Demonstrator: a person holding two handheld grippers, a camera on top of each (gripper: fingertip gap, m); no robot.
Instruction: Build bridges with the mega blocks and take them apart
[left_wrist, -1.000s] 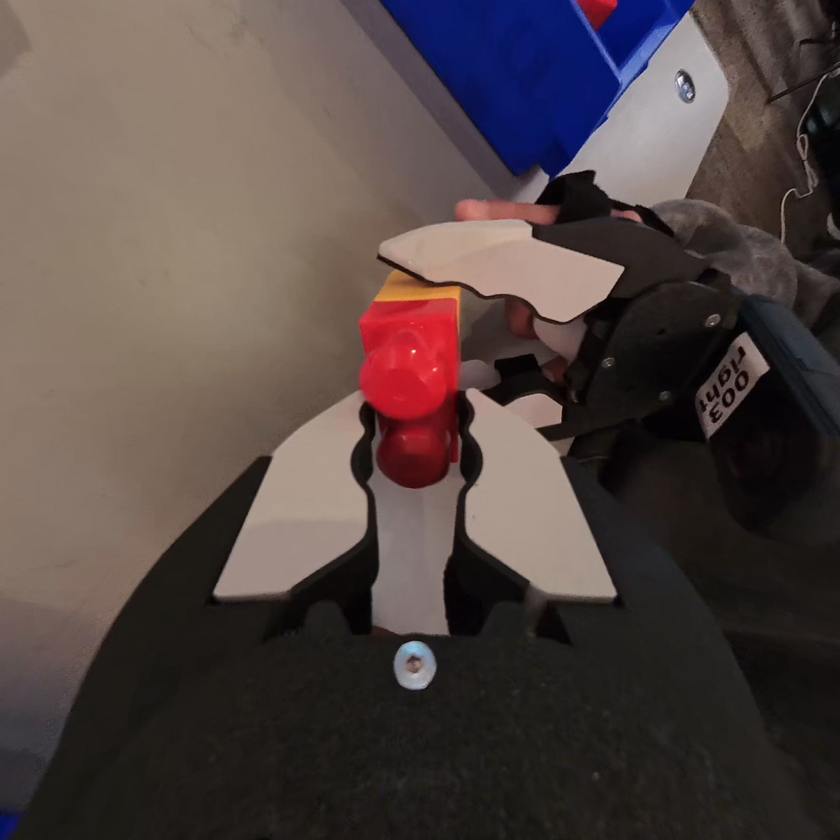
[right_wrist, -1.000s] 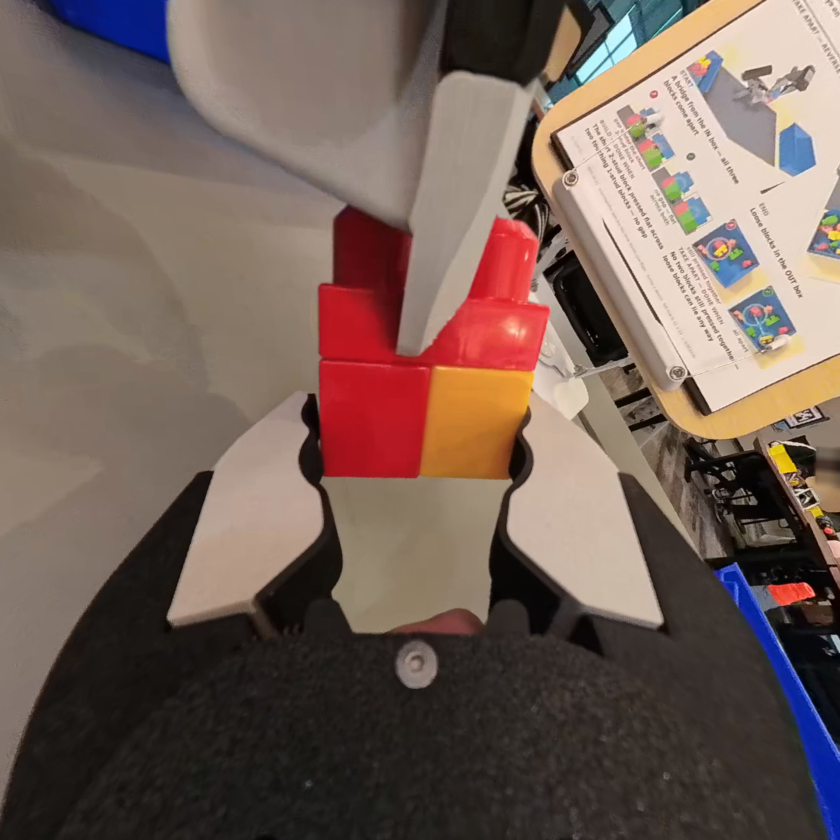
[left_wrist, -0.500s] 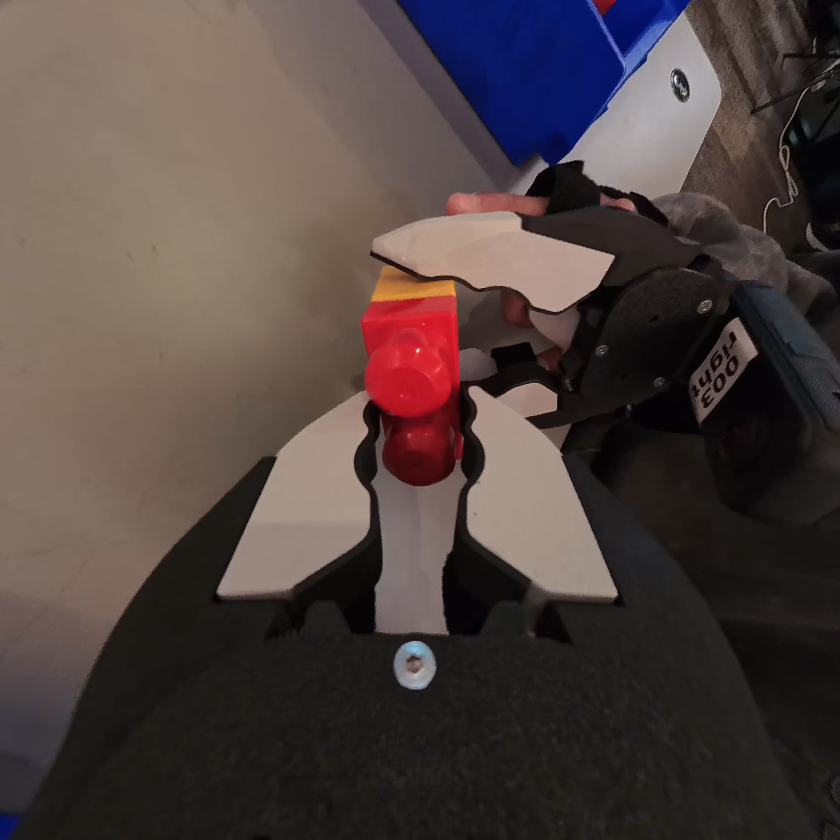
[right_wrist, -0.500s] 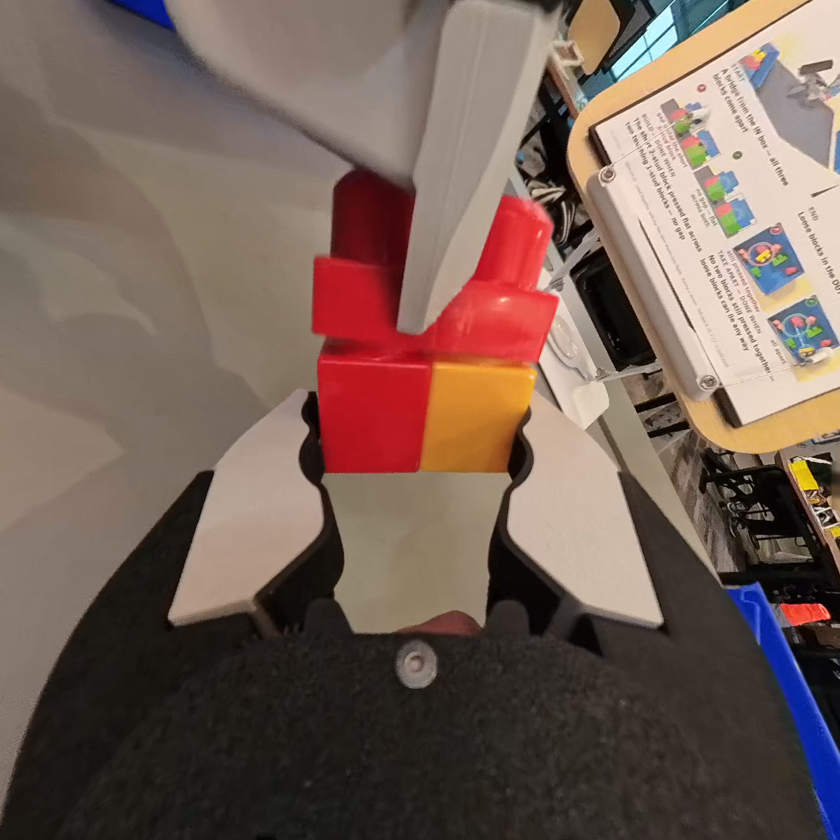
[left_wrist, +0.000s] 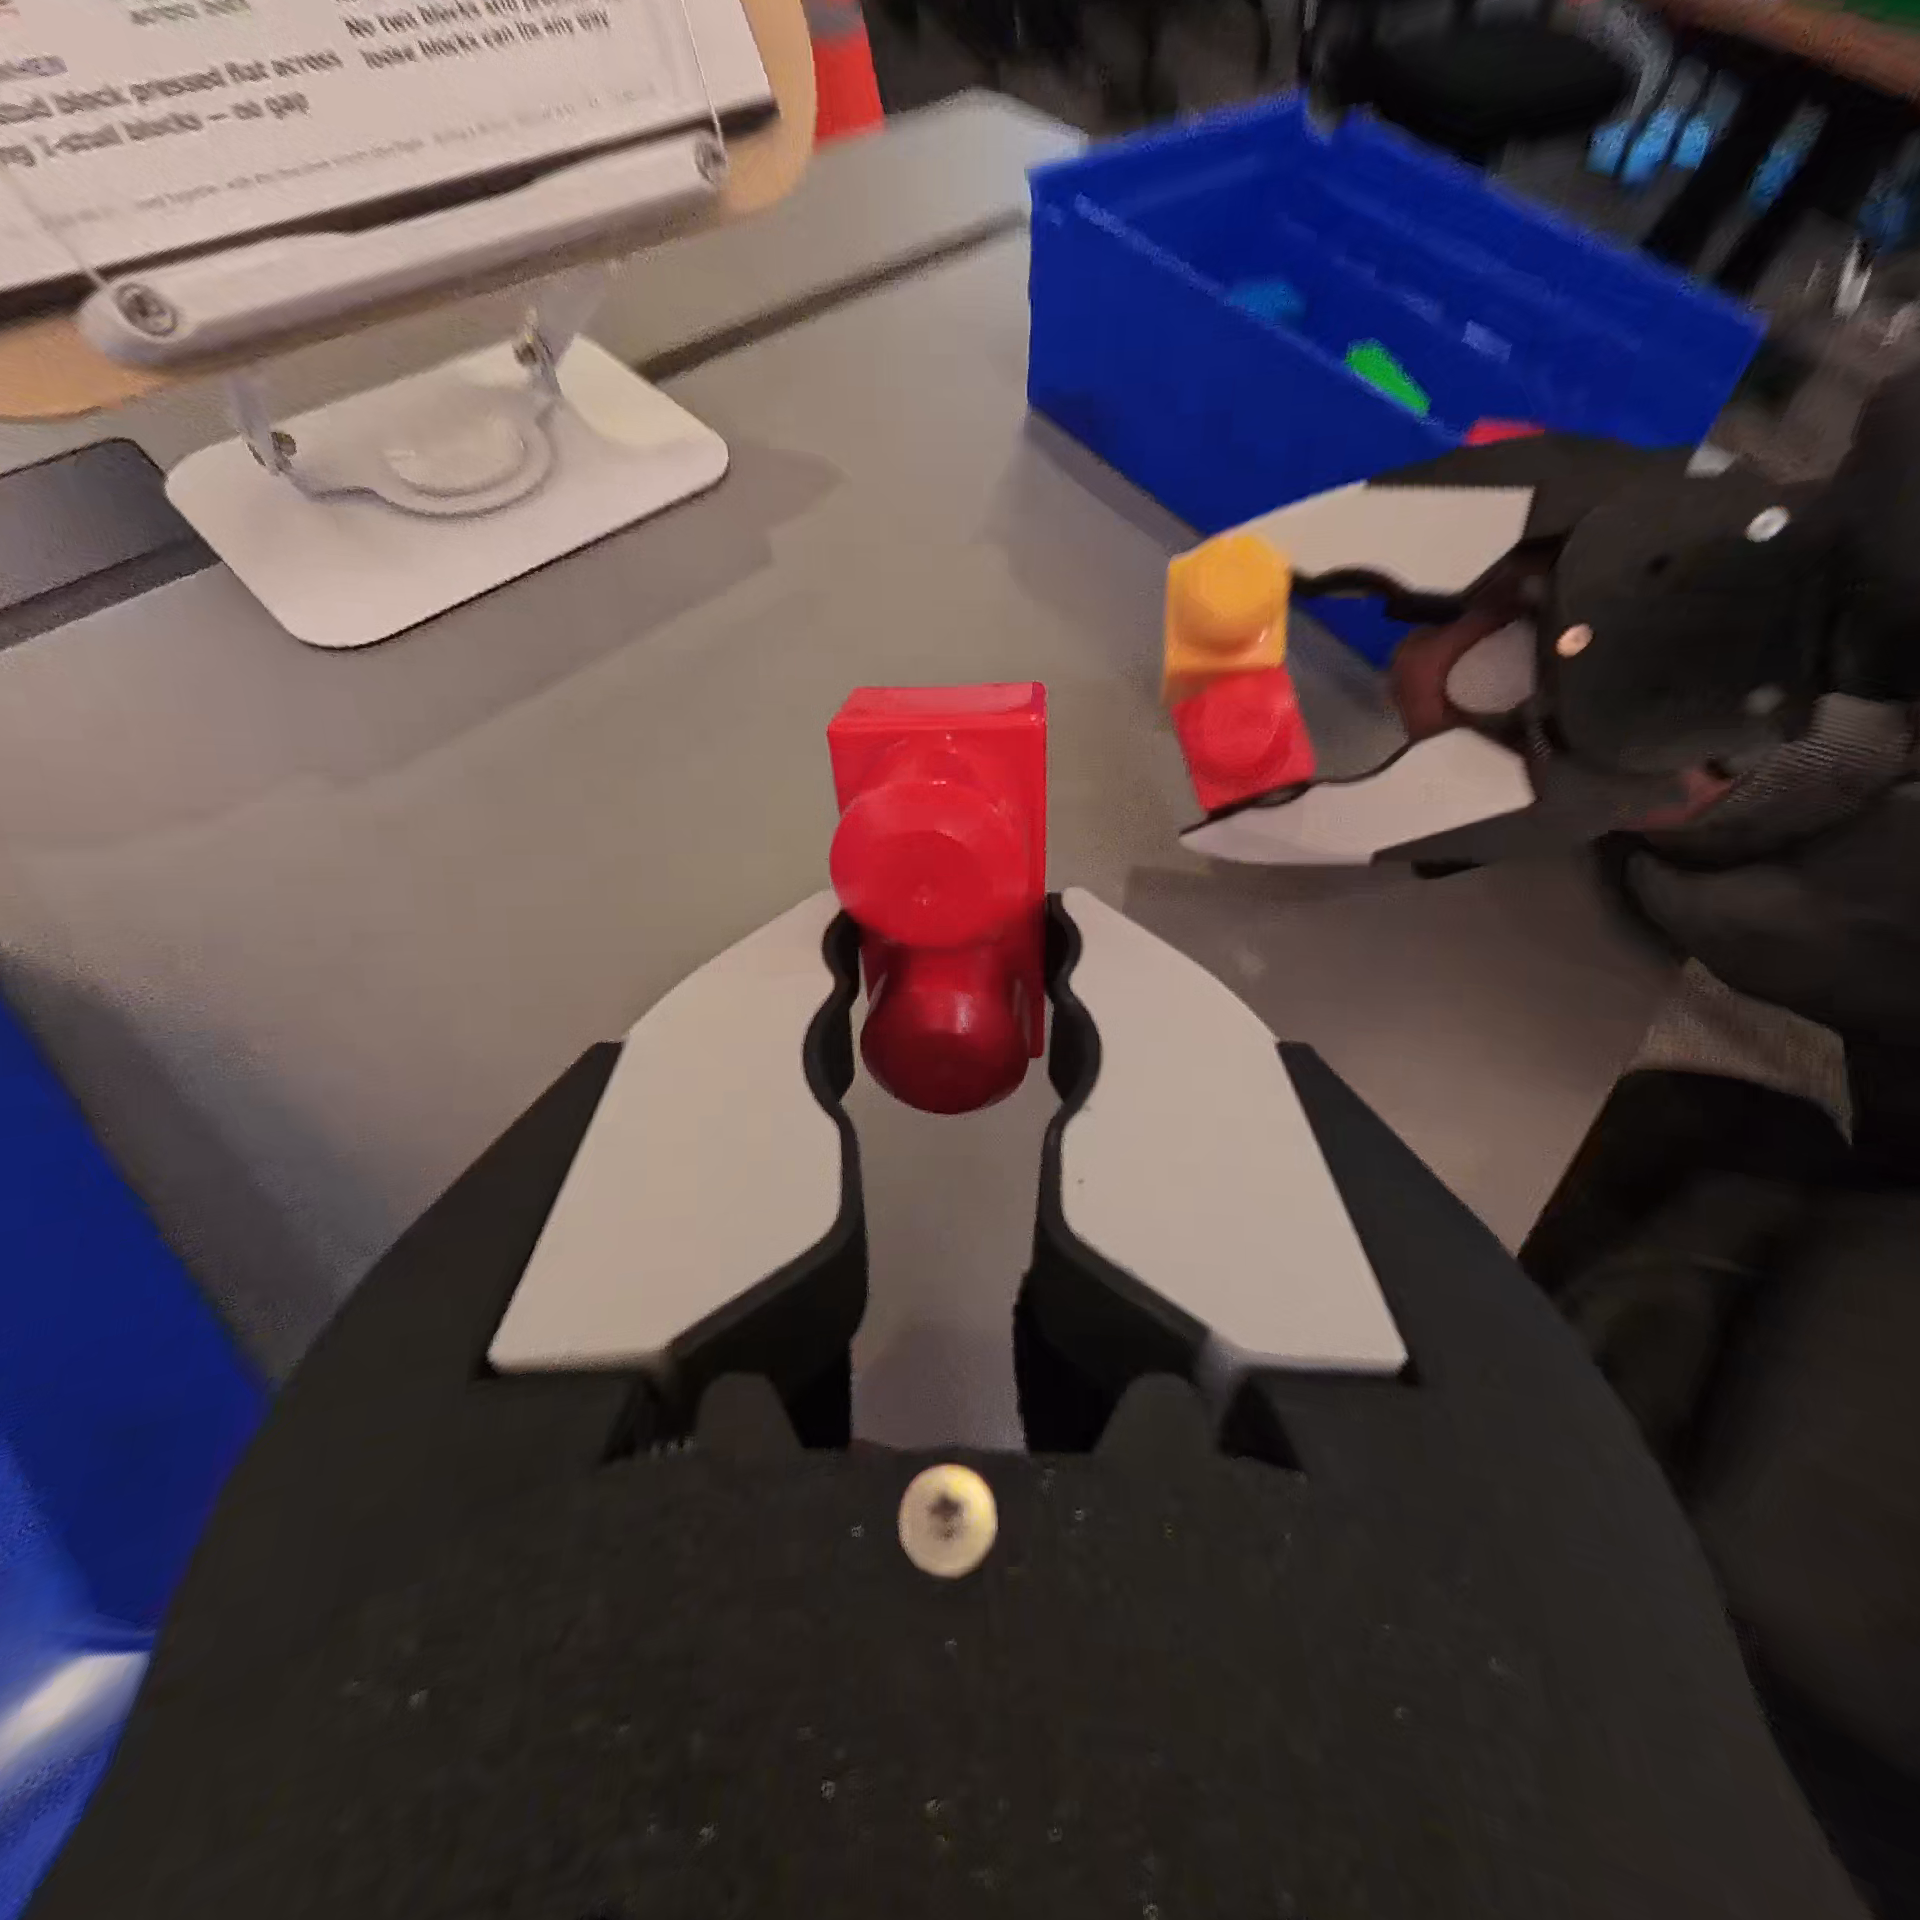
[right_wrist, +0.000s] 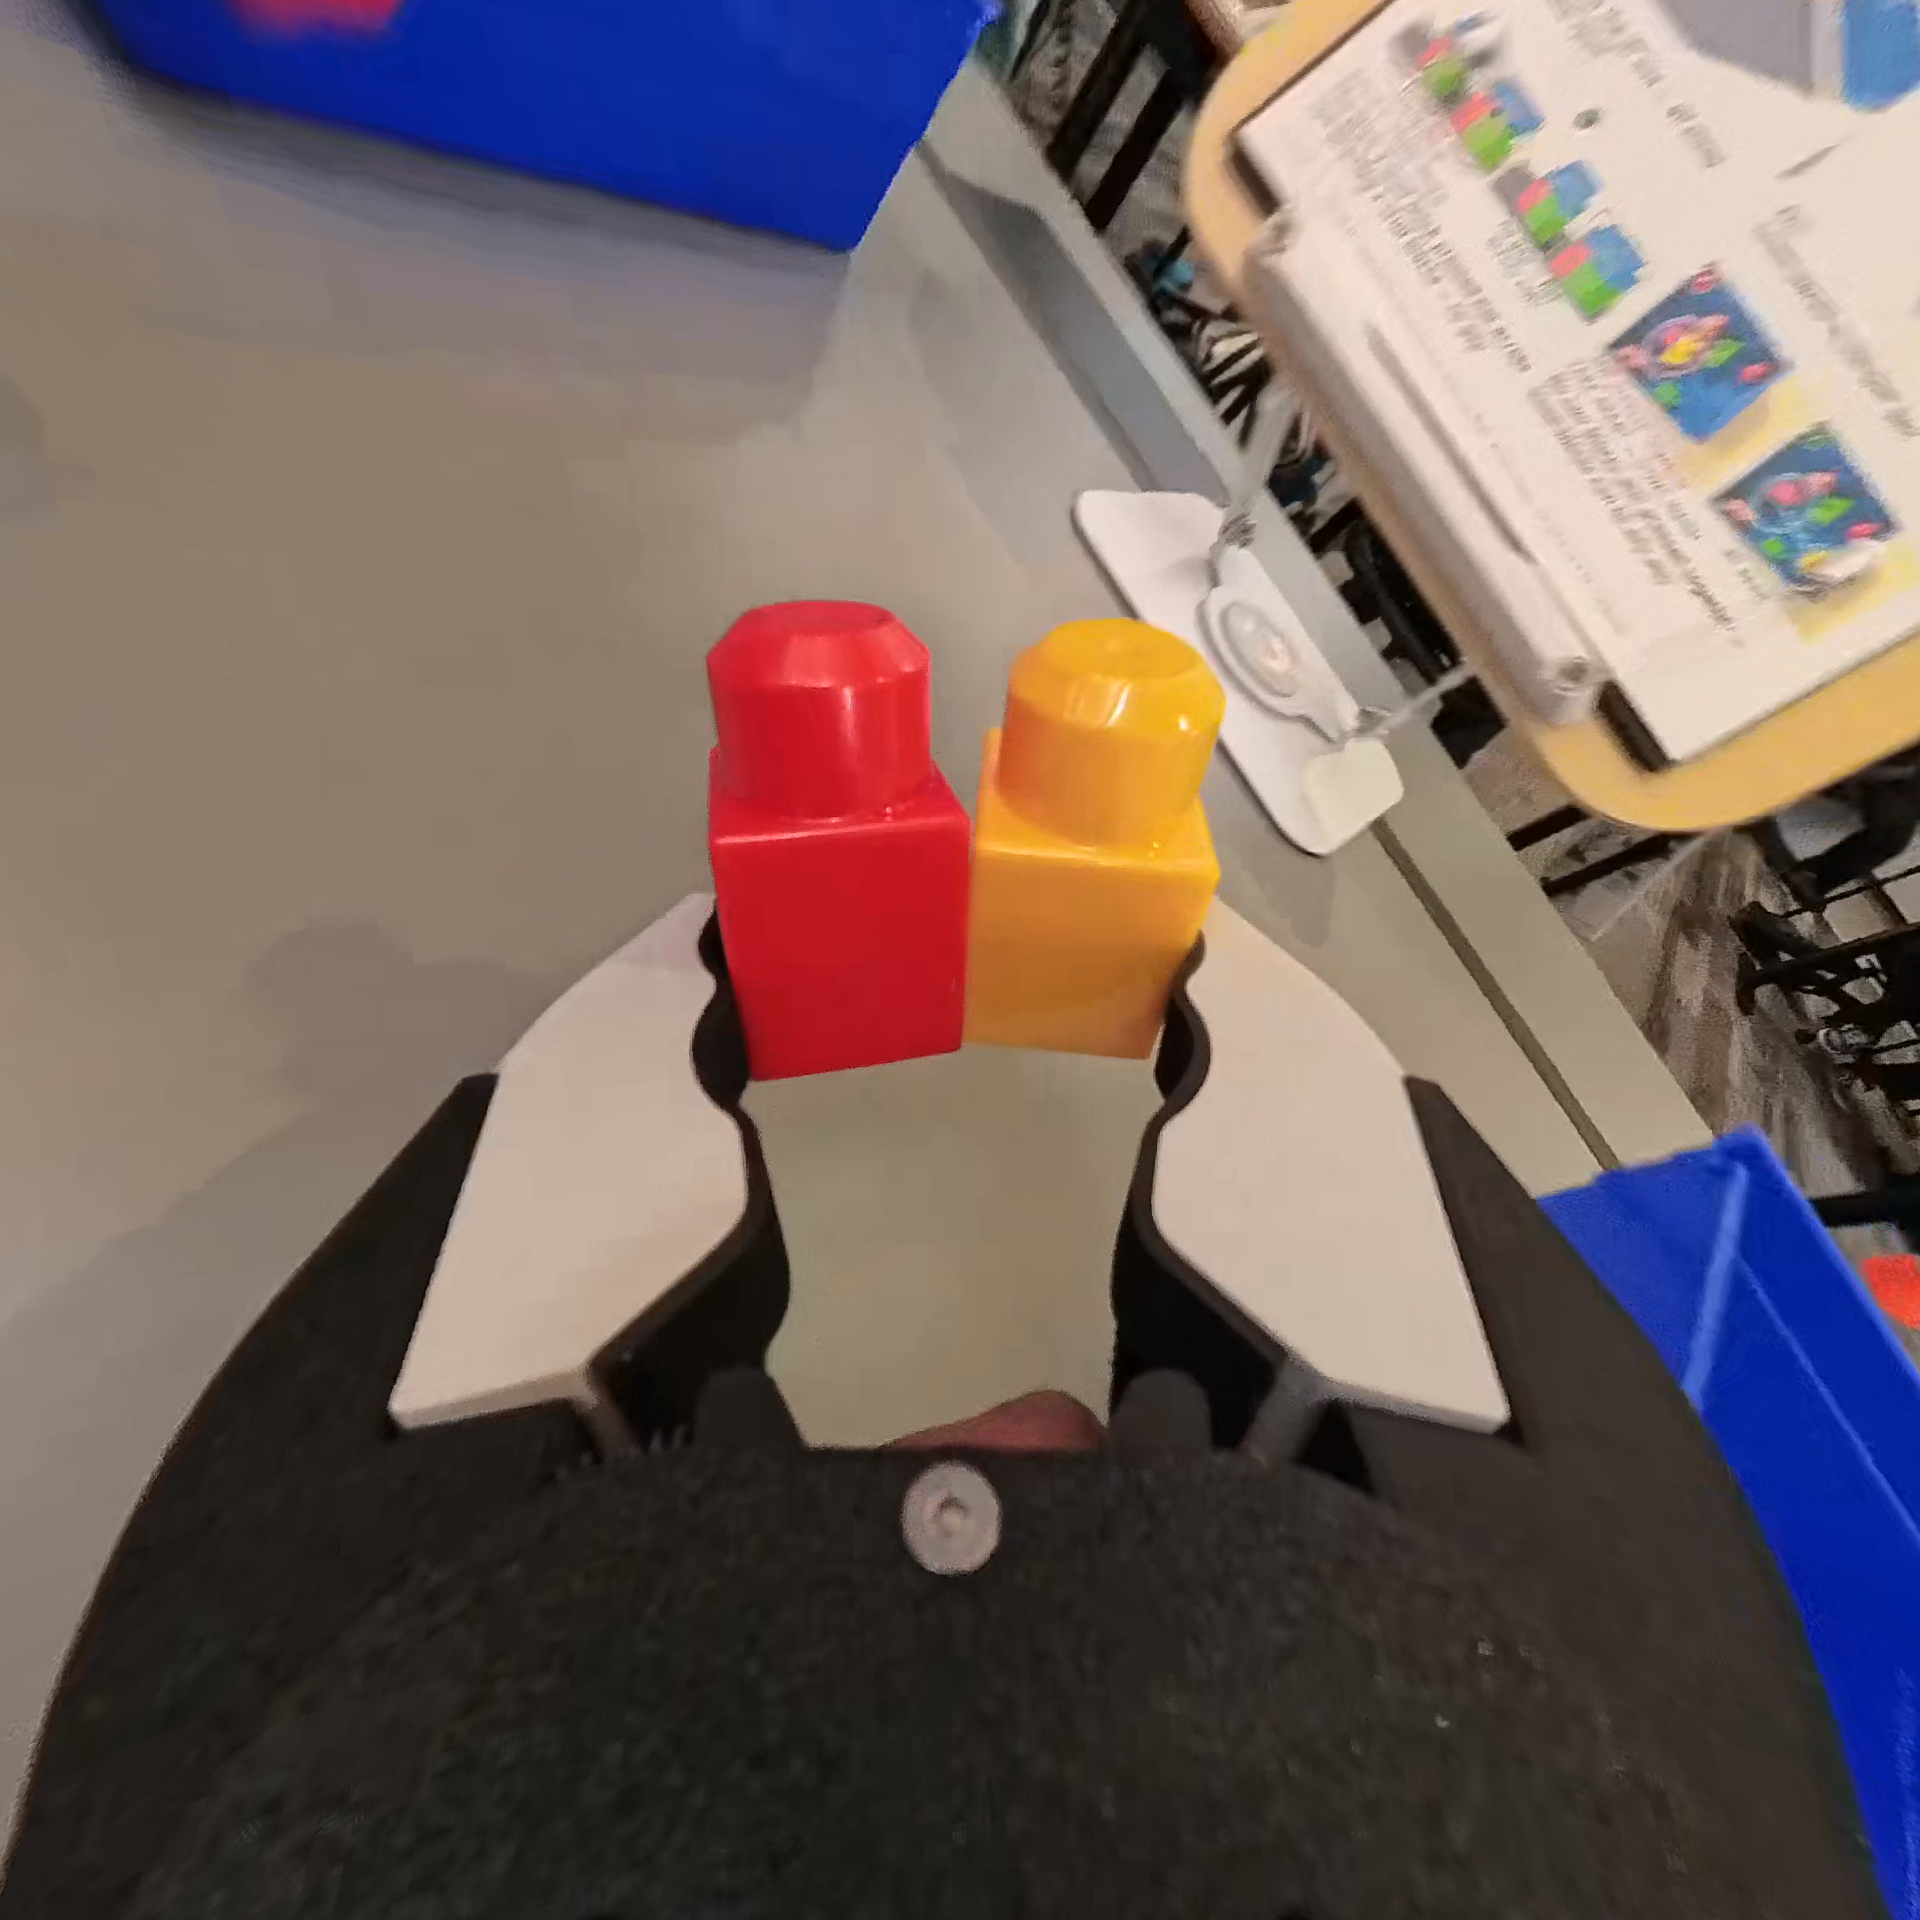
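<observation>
My left gripper (left_wrist: 948, 935) is shut on a red two-stud block (left_wrist: 940, 831), held above the grey table with its studs facing the camera. My right gripper (right_wrist: 951, 961) is shut on two one-stud blocks side by side, a red one (right_wrist: 836, 883) on the left and a yellow-orange one (right_wrist: 1091, 862) on the right, studs pointing away. In the left wrist view the right gripper (left_wrist: 1262, 707) shows at the right, holding the yellow-orange block (left_wrist: 1226, 613) over the red block (left_wrist: 1242, 743), apart from the two-stud block.
A blue bin (left_wrist: 1351, 312) with loose blocks stands at the back right of the table (left_wrist: 520, 779). An instruction sheet on a stand (left_wrist: 447, 457) is at the back left. Another blue bin (right_wrist: 520, 94) lies beyond the right gripper, one more (right_wrist: 1766, 1351) at its right. My right fingertips sit around 15 cm from my left ones.
The red two-stud block has come off the two one-stud blocks. My left gripper has pulled away with it; the grippers now stand apart and both views have swung round.
</observation>
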